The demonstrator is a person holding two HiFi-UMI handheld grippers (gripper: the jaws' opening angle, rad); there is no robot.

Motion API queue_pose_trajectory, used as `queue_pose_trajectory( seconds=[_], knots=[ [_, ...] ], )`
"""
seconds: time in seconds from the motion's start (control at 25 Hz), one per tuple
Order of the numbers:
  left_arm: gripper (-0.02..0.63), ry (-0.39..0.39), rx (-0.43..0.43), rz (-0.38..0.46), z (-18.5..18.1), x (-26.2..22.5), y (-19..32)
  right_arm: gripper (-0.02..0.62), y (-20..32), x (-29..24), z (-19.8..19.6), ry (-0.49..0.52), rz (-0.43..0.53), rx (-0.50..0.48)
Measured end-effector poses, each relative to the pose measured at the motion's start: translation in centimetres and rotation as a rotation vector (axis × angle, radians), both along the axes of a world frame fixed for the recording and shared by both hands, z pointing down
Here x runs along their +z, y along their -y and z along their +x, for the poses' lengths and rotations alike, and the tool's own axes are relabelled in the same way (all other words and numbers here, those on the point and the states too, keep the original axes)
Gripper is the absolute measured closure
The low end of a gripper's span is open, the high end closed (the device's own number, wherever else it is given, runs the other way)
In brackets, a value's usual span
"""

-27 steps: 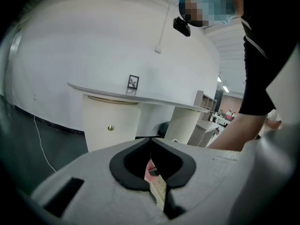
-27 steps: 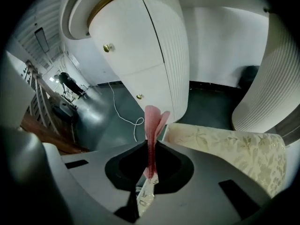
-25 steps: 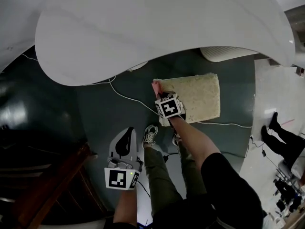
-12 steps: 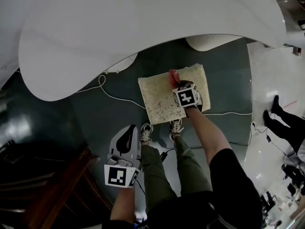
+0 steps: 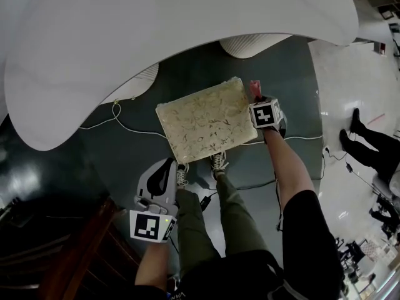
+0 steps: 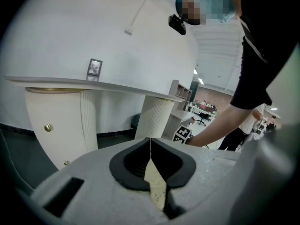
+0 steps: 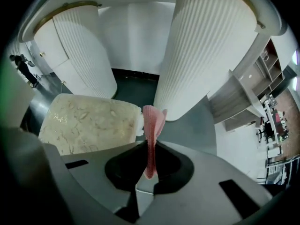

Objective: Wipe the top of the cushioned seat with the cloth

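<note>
The cushioned seat (image 5: 206, 119) is a cream, patterned square on the dark floor below me; it shows too at the left of the right gripper view (image 7: 89, 123). My right gripper (image 5: 255, 92) hangs just off the seat's right edge, shut on a pink cloth (image 7: 151, 125) that sticks up between its jaws. The cloth (image 5: 254, 87) hangs clear of the seat top. My left gripper (image 5: 164, 175) is held low at the near left, away from the seat, jaws shut with nothing in them.
A big white curved counter (image 5: 156, 36) overhangs the seat, standing on fluted white pillars (image 7: 206, 50). White cables (image 5: 134, 127) run over the dark floor. My shoes (image 5: 218, 162) stand at the seat's near edge. Another person's legs (image 5: 369, 149) are at the right.
My right gripper has swept the pink cloth from the seat's left side across to its right edge and past it. The left gripper has stayed low and shut.
</note>
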State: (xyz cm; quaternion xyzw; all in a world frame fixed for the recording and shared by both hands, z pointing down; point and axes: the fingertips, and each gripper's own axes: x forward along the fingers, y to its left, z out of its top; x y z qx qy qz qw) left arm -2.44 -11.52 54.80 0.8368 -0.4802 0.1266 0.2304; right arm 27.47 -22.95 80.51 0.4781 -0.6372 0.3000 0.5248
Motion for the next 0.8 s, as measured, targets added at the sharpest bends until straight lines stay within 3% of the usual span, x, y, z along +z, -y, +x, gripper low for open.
queue_pose_trajectory(
  seconds=[0.16, 0.32, 0.52, 0.8],
  knots=[
    [0.588, 0.005, 0.023, -0.009, 1.0, 0.0, 0.0, 0.568, 0.1, -0.9, 1.5, -0.002, 0.026, 0.019],
    [0.588, 0.003, 0.029, -0.008, 1.0, -0.2, -0.4, 0.568, 0.0, -2.9, -1.2, 0.076, 0.091, 0.012],
    [0.588, -0.001, 0.012, 0.003, -0.5, -0.9, -1.1, 0.568, -2.3, -4.9, -9.7, 0.294, 0.120, 0.001],
    [0.588, 0.011, -0.033, -0.004, -4.6, -1.0, -2.9, 0.568, -7.7, -4.9, -23.5, 0.524, 0.053, -0.004]
  ],
)
